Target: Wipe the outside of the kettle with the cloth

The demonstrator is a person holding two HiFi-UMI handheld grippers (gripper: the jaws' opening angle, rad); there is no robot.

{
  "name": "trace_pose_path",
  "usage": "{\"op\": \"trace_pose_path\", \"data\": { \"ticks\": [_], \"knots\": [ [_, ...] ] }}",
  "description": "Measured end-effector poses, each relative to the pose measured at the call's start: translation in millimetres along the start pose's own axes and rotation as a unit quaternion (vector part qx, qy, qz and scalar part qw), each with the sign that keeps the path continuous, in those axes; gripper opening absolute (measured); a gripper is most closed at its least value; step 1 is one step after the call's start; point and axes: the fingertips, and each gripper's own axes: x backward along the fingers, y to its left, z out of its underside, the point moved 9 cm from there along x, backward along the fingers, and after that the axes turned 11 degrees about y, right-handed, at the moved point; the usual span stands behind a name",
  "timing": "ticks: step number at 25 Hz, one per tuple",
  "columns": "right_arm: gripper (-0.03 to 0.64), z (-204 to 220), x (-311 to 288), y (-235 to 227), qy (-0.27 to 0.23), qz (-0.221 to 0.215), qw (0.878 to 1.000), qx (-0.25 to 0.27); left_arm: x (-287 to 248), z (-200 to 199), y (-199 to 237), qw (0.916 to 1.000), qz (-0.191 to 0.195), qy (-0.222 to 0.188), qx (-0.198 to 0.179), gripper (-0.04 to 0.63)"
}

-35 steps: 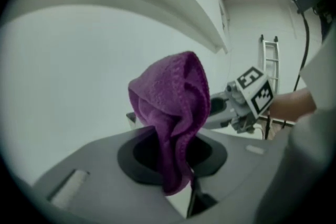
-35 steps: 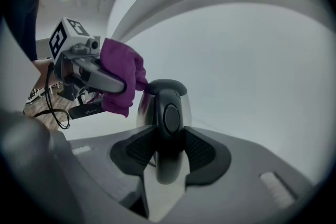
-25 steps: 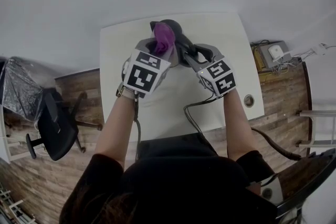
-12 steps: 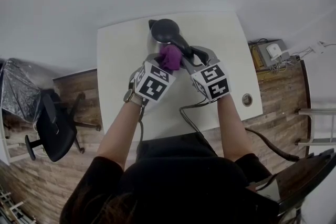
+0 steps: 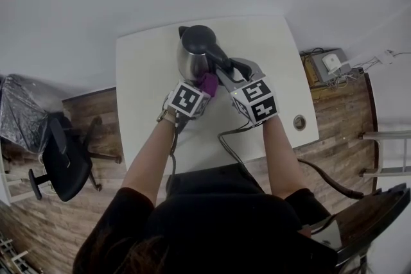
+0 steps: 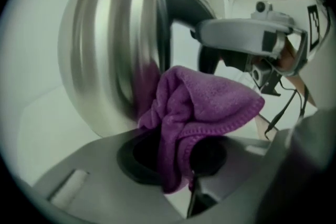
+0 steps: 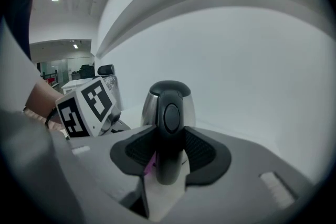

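L gripper (image 6: 176,157) pinches purple cloth (image 6: 206,98), touching kettle (image 6: 107,44) wall just ahead; R gripper (image 7: 169,157) clamps the handle (image 7: 171,120) btw. its jaws.

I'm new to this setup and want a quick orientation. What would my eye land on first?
The bright purple cloth stands out most, pinched in the left gripper and held against the lower side of the shiny steel kettle. The kettle sits toward the far edge of a white table, and the right gripper clamps its black handle.
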Motion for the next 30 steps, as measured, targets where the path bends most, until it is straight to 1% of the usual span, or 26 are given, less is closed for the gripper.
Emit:
{"op": "trace_pose_path", "data": {
  "ticks": [2, 4, 7, 9, 11, 13, 15, 16, 18, 20, 21, 22, 23, 25, 26, 30],
  "knots": [
    [0.160, 0, 1, 0, -0.001, -0.002, 1.000, -0.002, -10, 4, 5, 0.9998, 0.014, 0.002, 0.016, 0.103],
    [0.160, 0, 1, 1, -0.003, -0.004, 1.000, -0.005, -19, 13, 12, 0.9987, 0.025, 0.010, 0.044, 0.103],
    [0.160, 1, 0, 0, -0.006, -0.004, 1.000, -0.008, -23, 23, 22, 0.9951, 0.047, 0.003, 0.087, 0.104],
    [0.160, 2, -1, 0, -0.008, -0.004, 1.000, -0.010, -21, 25, 25, 0.9940, 0.051, 0.001, 0.096, 0.104],
    [0.160, 2, -1, -1, -0.009, -0.004, 1.000, -0.011, -10, 26, 24, 0.9951, 0.046, -0.007, 0.087, 0.101],
    [0.160, 2, -2, 1, -0.012, -0.004, 1.000, -0.014, 16, 27, 23, 0.9950, 0.042, -0.040, 0.081, 0.101],
    [0.160, 3, -2, 3, -0.016, -0.004, 1.000, -0.015, 57, 25, 24, 0.9919, 0.031, -0.094, 0.079, 0.101],
    [0.160, 3, -3, 3, -0.019, -0.004, 1.000, -0.016, 80, 20, 26, 0.9897, 0.017, -0.123, 0.072, 0.101],
    [0.160, 3, -3, 3, -0.021, -0.003, 1.000, -0.016, 128, 2, 36, 0.9834, -0.028, -0.173, 0.048, 0.101],
    [0.160, 3, -2, 2, -0.021, -0.001, 1.000, -0.017, 165, -22, 48, 0.9767, -0.065, -0.203, 0.023, 0.101],
    [0.160, 4, -2, 2, -0.021, 0.000, 1.000, -0.019, 176, -36, 55, 0.9761, -0.070, -0.205, 0.011, 0.101],
    [0.160, 4, -3, 2, -0.021, 0.001, 1.000, -0.021, 181, -51, 62, 0.9775, -0.066, -0.200, -0.001, 0.101],
    [0.160, 4, -3, 1, -0.020, 0.002, 1.000, -0.022, 182, -65, 68, 0.9799, -0.053, -0.192, -0.010, 0.101],
    [0.160, 5, -3, 2, -0.017, 0.002, 1.000, -0.023, 178, -90, 78, 0.9837, -0.025, -0.177, -0.018, 0.101],
    [0.160, 5, -3, 2, -0.016, 0.001, 1.000, -0.023, 175, -100, 82, 0.9854, -0.019, -0.168, -0.020, 0.101],
    [0.160, 4, -5, 4, -0.016, 0.003, 1.000, -0.022, 162, -131, 98, 0.9923, -0.016, -0.119, -0.031, 0.101]
  ]
}}
